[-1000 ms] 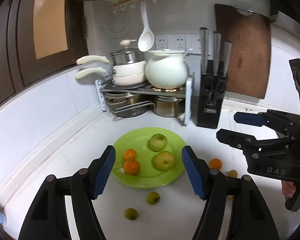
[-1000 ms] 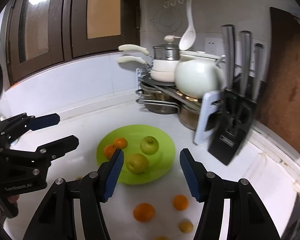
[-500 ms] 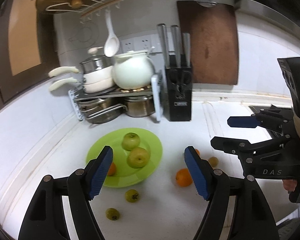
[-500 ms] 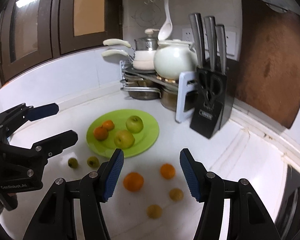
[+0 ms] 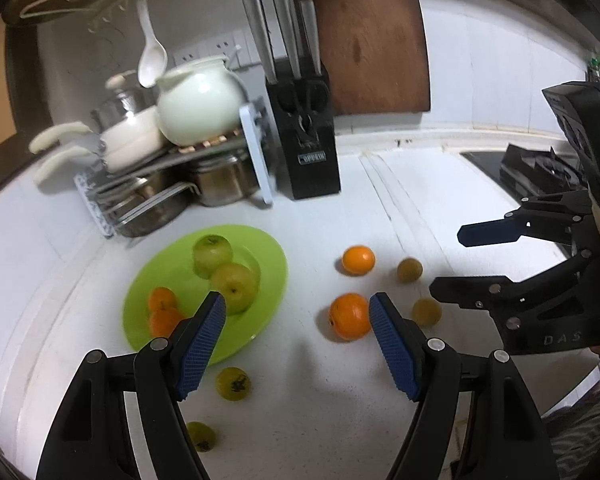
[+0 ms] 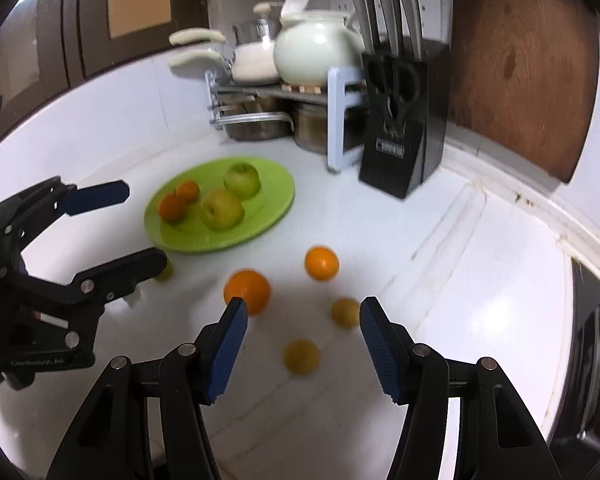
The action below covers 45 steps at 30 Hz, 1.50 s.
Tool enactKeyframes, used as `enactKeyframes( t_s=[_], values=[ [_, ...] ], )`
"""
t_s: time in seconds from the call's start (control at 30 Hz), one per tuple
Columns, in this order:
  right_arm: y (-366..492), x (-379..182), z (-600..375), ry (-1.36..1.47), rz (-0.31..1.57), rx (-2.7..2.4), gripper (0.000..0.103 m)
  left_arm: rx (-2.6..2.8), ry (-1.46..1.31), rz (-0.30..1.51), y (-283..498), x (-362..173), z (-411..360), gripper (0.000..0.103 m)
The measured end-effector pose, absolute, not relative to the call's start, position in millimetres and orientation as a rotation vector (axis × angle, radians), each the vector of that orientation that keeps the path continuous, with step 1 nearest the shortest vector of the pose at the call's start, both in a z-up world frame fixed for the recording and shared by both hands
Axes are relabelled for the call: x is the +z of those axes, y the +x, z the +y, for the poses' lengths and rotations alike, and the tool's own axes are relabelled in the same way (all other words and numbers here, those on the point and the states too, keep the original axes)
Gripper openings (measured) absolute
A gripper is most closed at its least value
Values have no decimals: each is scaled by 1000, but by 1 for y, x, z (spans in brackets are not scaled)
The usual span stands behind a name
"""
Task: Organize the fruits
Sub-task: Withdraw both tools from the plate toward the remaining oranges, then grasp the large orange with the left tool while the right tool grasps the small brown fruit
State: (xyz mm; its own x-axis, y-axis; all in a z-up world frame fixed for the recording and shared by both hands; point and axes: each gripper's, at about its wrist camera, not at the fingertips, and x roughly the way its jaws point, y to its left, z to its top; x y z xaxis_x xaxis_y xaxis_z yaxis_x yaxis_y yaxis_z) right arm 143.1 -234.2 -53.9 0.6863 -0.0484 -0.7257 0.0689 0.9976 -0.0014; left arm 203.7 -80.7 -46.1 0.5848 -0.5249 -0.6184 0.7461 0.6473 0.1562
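Observation:
A green plate (image 5: 268,280) (image 6: 276,204) on the white counter holds two green apples (image 5: 234,286) (image 6: 222,208) and two small oranges (image 5: 162,300) (image 6: 172,206). Loose on the counter right of the plate lie two oranges (image 5: 350,316) (image 6: 247,291), and two small yellow-brown fruits (image 5: 426,312) (image 6: 302,356). Two small green fruits (image 5: 233,383) lie in front of the plate. My left gripper (image 5: 298,344) is open and empty, above the counter between plate and near orange. My right gripper (image 6: 300,342) is open and empty above the loose fruits.
A pot rack with a white kettle (image 5: 198,104) and pans stands at the back. A black knife block (image 5: 308,148) (image 6: 400,128) and a brown cutting board (image 5: 372,40) stand behind the fruit. A dark stove edge (image 5: 540,176) lies at the right.
Both grippers have swung right and moved closer to the counter. The plate shifted left in view and the loose oranges now lie near the fingertips. Both stay open.

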Motion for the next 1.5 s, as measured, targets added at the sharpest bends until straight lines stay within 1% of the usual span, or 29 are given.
enactKeyframes(
  t_s=[0.43,0.67,0.7,0.77,0.83,1.17,1.2,1.23,1.3,1.4,1.5],
  values=[
    [146,-90,-242,91,906,-76,58,-860,466,660,220,-89,-106,73],
    [150,-100,-242,105,924,-65,50,-894,478,685,227,-100,-118,73],
    [150,-101,-243,110,926,-66,48,-895,478,691,229,-101,-119,72],
    [152,-103,-244,119,930,-62,48,-904,473,706,231,-104,-122,71],
    [153,-105,-244,123,935,-62,48,-903,474,725,233,-107,-124,64],
    [158,-109,-245,140,949,-42,38,-938,429,799,239,-115,-132,49],
    [158,-109,-245,140,948,-40,37,-942,429,804,238,-115,-133,44],
    [158,-109,-245,138,948,-41,36,-942,430,806,238,-115,-134,42],
    [158,-109,-245,144,946,-35,34,-938,427,804,238,-115,-134,40],
    [159,-110,-245,151,946,-26,30,-932,417,812,238,-115,-133,39],
    [159,-109,-244,140,943,-28,30,-917,413,813,237,-113,-132,39]
  ],
)
